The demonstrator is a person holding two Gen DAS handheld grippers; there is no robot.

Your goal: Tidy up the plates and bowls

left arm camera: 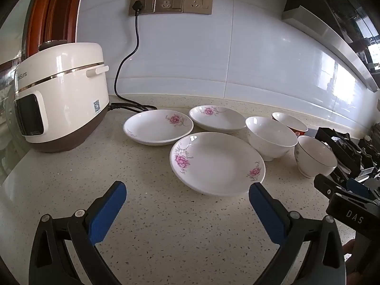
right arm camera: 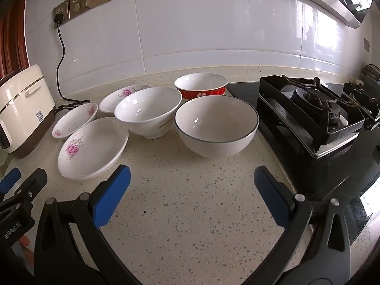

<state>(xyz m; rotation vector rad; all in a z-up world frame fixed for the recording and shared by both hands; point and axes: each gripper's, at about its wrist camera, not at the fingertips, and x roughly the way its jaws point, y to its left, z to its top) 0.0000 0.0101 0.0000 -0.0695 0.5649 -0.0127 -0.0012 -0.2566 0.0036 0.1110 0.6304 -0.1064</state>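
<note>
Left gripper (left arm camera: 187, 194): jaws spread wide, holding nothing, above the speckled counter (left arm camera: 166, 237).
Right gripper (right arm camera: 192, 180): jaws wide apart, empty, over bare counter.
Near plate (left arm camera: 217, 163): floral, at 12 o'clock just ahead of the left gripper, its rim close to the right blue pad (left arm camera: 266, 206).
Left plate (left arm camera: 158, 127): at 11 o'clock from the near plate, just beside it.
Back plate (left arm camera: 217, 118): at 12 o'clock from the near plate, close to the wall.
White bowl (right arm camera: 148, 111): upright, at 11 o'clock from the right gripper, just beside the plates.
Rimmed bowl (right arm camera: 217, 125): dark rim, upright, at 12 o'clock from the right gripper.
Red bowl (right arm camera: 200, 86): behind the rimmed bowl at 12 o'clock, near the gas stove (right arm camera: 308, 114).
Rice cooker (left arm camera: 61, 97): at 10 o'clock from the left gripper, plugged into the wall socket (left arm camera: 142, 2).
</note>
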